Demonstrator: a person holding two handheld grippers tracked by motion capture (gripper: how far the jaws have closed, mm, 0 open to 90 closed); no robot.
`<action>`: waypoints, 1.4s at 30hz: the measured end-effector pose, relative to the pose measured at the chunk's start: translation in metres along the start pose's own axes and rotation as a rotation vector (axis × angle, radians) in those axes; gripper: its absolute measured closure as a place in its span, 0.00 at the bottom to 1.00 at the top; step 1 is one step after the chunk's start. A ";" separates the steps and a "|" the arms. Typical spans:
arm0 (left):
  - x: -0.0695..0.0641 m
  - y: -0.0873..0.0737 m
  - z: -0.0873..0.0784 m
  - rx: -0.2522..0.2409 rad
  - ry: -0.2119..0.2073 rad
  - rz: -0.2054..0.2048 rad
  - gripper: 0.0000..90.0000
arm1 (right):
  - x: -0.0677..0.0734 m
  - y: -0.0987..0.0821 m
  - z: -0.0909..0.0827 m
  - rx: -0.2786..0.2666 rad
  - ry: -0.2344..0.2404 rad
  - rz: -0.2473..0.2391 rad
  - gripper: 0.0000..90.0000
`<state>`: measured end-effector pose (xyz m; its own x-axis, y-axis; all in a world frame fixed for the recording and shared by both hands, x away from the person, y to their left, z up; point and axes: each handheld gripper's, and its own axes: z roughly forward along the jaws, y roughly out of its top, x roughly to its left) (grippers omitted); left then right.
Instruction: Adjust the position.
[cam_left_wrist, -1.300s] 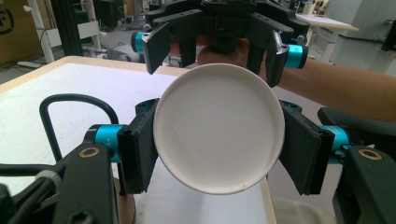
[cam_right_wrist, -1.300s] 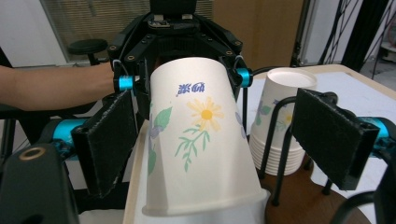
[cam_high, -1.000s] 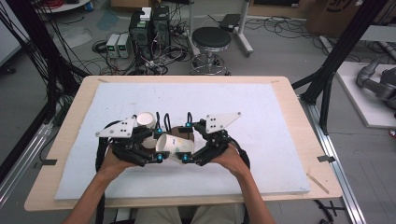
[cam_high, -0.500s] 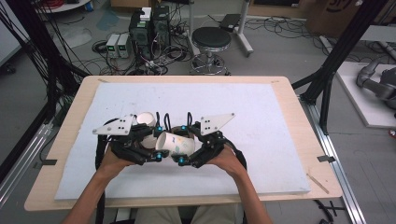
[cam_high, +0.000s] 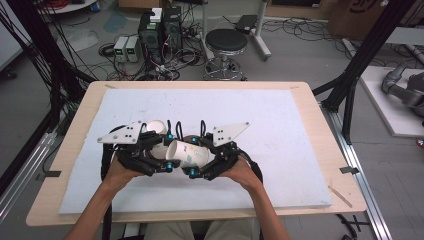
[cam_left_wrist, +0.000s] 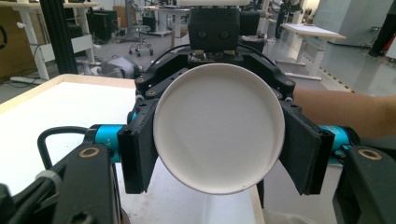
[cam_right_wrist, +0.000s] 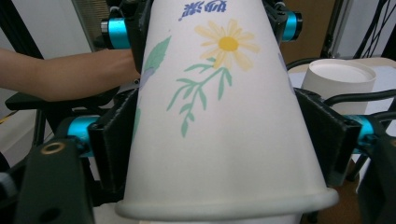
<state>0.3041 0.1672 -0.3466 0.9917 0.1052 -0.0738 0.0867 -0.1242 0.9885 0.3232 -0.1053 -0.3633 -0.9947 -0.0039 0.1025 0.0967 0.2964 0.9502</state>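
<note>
A paper cup (cam_high: 186, 152) printed with a yellow flower lies on its side above the white mat (cam_high: 300, 130), between my two grippers, which face each other. My left gripper (cam_high: 169, 150) is shut on the narrow base end; in the left gripper view the cup's round bottom (cam_left_wrist: 218, 128) sits between its pads. My right gripper (cam_high: 196, 157) has just been closing its jaws on the wide rim end, and in the right gripper view its pads touch both sides of the cup (cam_right_wrist: 219, 116). A second white cup (cam_high: 156, 126) stands upside down on the mat behind the left gripper.
The mat covers most of the wooden table (cam_high: 330, 165). Behind the table on the floor are a black stool (cam_high: 226, 42), electronics boxes (cam_high: 159, 27) and loose cables. Black frame posts (cam_high: 360, 60) stand at both sides.
The right gripper's jaws have closed in on the cup's wide end. The cup has tipped to lie level between the grippers. Both hands have barely moved.
</note>
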 end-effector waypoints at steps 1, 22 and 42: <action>0.000 0.000 0.000 0.000 0.001 0.001 0.39 | 0.000 0.000 0.000 -0.002 0.002 -0.005 0.28; 0.000 -0.001 -0.001 0.001 -0.006 0.008 0.39 | 0.001 -0.001 -0.002 -0.010 0.006 -0.008 0.33; -0.004 -0.004 -0.005 0.035 0.052 0.026 0.08 | 0.000 -0.002 -0.007 -0.008 -0.007 -0.003 0.33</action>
<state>0.2998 0.1722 -0.3494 0.9875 0.1526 -0.0405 0.0654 -0.1618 0.9847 0.3230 -0.1123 -0.3631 -0.9952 0.0020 0.0978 0.0943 0.2882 0.9529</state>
